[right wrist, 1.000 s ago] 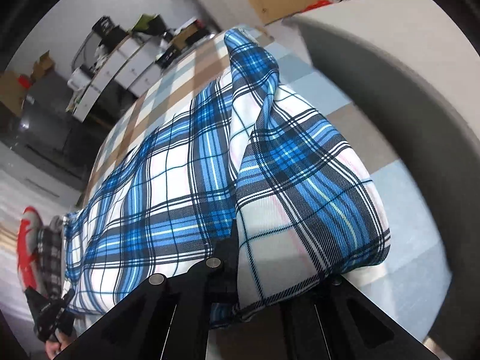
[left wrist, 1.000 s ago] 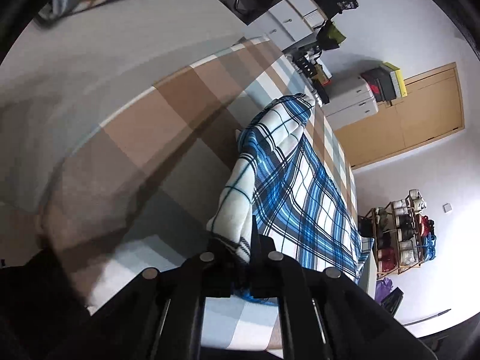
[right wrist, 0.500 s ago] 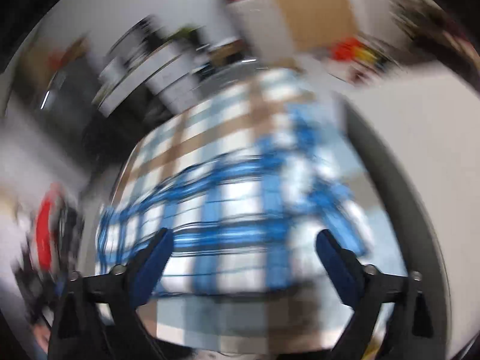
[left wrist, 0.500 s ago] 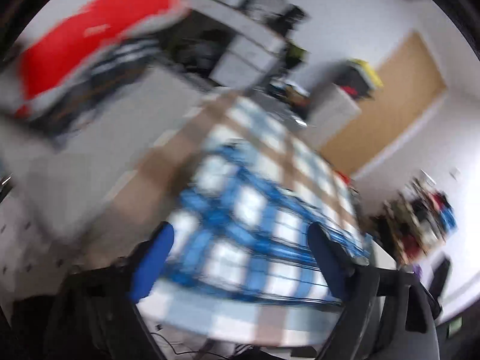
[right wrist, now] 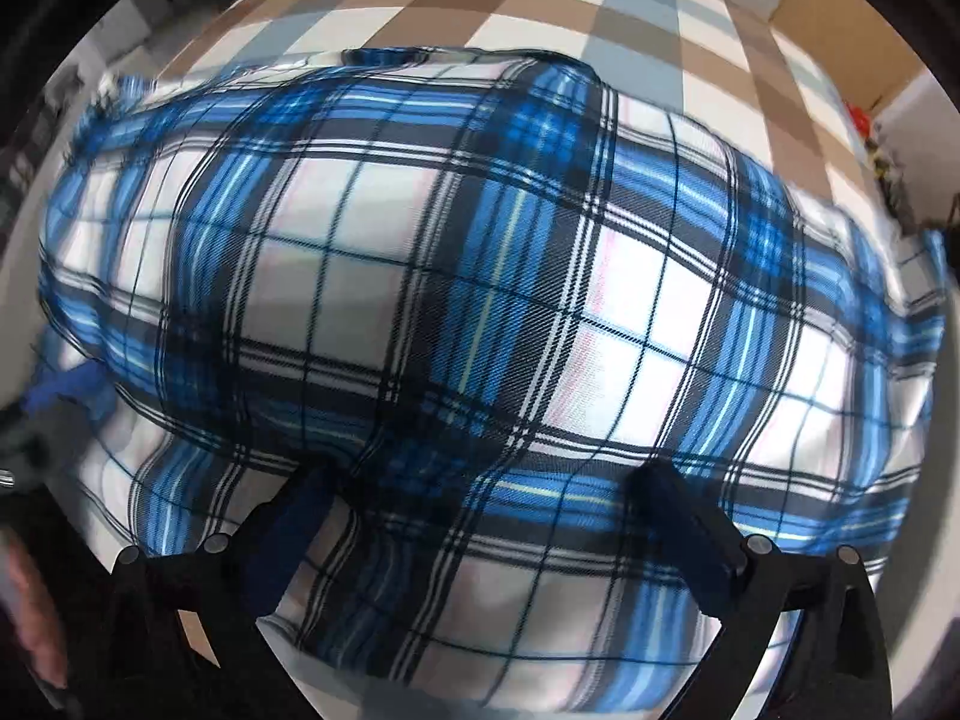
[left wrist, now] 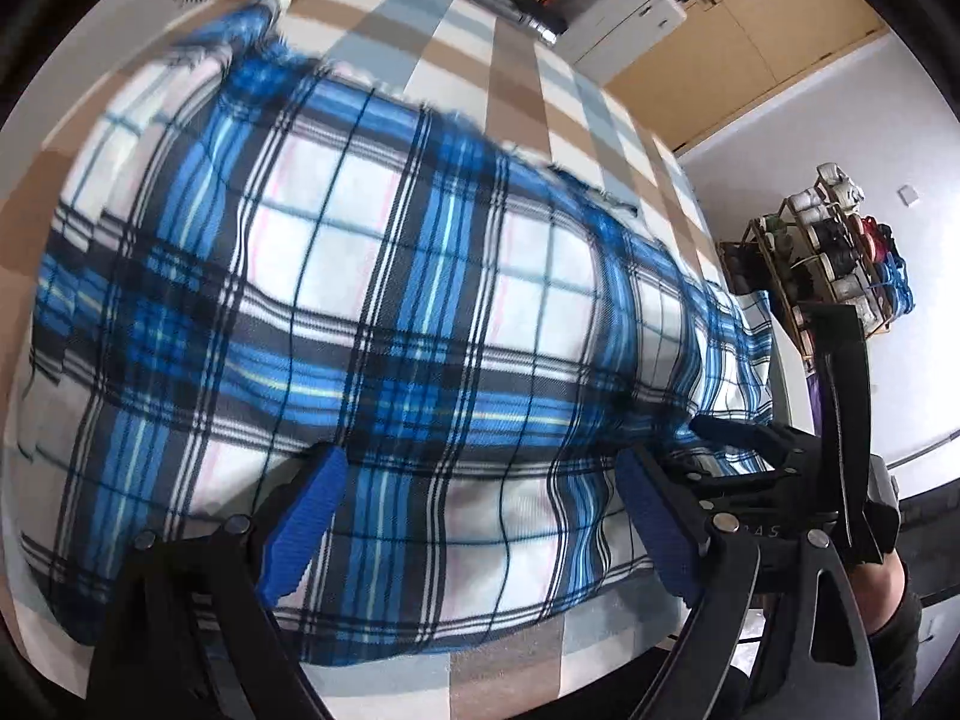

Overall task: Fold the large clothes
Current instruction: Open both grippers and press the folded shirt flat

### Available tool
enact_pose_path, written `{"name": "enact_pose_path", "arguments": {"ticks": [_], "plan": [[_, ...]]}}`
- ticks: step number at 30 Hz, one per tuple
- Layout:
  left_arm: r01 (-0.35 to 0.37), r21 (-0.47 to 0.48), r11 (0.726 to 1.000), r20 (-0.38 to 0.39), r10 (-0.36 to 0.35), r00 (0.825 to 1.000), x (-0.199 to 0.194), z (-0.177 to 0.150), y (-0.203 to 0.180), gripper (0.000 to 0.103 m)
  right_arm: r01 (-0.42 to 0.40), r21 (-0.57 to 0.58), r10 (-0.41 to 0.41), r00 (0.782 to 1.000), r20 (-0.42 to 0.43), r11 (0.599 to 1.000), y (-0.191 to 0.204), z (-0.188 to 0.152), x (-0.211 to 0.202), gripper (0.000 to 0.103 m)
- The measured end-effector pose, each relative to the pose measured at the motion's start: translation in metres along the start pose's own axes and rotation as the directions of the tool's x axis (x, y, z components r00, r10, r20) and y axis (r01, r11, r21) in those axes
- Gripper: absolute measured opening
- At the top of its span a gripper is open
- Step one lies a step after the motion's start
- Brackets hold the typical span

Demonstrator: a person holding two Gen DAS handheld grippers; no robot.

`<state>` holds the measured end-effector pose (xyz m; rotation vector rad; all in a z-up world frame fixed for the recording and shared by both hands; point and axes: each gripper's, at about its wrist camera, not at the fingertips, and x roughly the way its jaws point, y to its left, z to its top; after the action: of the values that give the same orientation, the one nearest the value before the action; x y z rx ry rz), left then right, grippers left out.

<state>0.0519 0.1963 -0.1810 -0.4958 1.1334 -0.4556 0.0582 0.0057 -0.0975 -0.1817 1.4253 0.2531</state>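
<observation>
Checked tablecloth [left wrist: 516, 90] (brown, grey), plaid garment [left wrist: 384, 300] folded, both grippers spread, wooden cupboard [left wrist: 750, 30]

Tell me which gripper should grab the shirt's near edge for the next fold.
Hedged: either. The left gripper and the right gripper are both open, each straddling the plaid shirt close to its near edge on the checked tablecloth; neither view shows an advantage.

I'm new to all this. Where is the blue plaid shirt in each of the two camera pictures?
Left wrist view: the blue plaid shirt fills the middle, ahead of the open left gripper.
Right wrist view: it fills nearly the whole picture, ahead of the open right gripper.
Shared landmark: the brown and grey checked cloth under it.
</observation>
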Motion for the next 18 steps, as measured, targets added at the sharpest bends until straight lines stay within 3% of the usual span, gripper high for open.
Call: {"name": "enact_pose_path", "arguments": {"ticks": [4, 6, 8, 10, 14, 16, 18], "plan": [[-0.049, 0.057, 0.997, -0.010, 0.050, 0.999, 0.002, -0.001, -0.006, 0.088, -0.058, 0.008, 0.058, 0.998, -0.005, 0.998, -0.012, 0.005, -0.014, 0.102], [-0.045, 0.030, 0.999, -0.014, 0.045, 0.999, 0.005, 0.001, -0.004, 0.088, -0.146, 0.038, 0.143, 0.987, 0.071, 0.989, -0.021, 0.013, -0.040, 0.103], [-0.040, 0.015, 0.999, -0.013, 0.041, 0.999, 0.008, 0.005, -0.002, 0.088, -0.173, 0.047, 0.164, 0.976, 0.143, 0.984, -0.022, 0.027, -0.055, 0.103], [-0.039, 0.003, 0.999, -0.011, 0.039, 0.999, 0.006, 0.003, 0.000, 0.088, -0.130, 0.050, 0.124, 0.987, 0.103, 0.990, -0.017, 0.047, -0.044, 0.103], [-0.045, 0.030, 0.999, 0.003, 0.045, 0.999, -0.002, -0.004, 0.000, 0.088, -0.082, 0.065, 0.086, 0.995, -0.059, 0.994, -0.002, 0.071, 0.012, 0.103], [-0.059, 0.055, 0.997, 0.007, 0.058, 0.998, -0.003, -0.007, 0.000, 0.088, 0.045, -0.021, -0.046, 0.998, -0.040, 0.999, 0.017, 0.070, 0.024, 0.103], [-0.060, 0.062, 0.996, 0.001, 0.060, 0.998, -0.003, -0.007, 0.000, 0.088, 0.063, -0.012, -0.063, 0.997, -0.041, 0.998, 0.020, 0.071, 0.025, 0.103]]}}
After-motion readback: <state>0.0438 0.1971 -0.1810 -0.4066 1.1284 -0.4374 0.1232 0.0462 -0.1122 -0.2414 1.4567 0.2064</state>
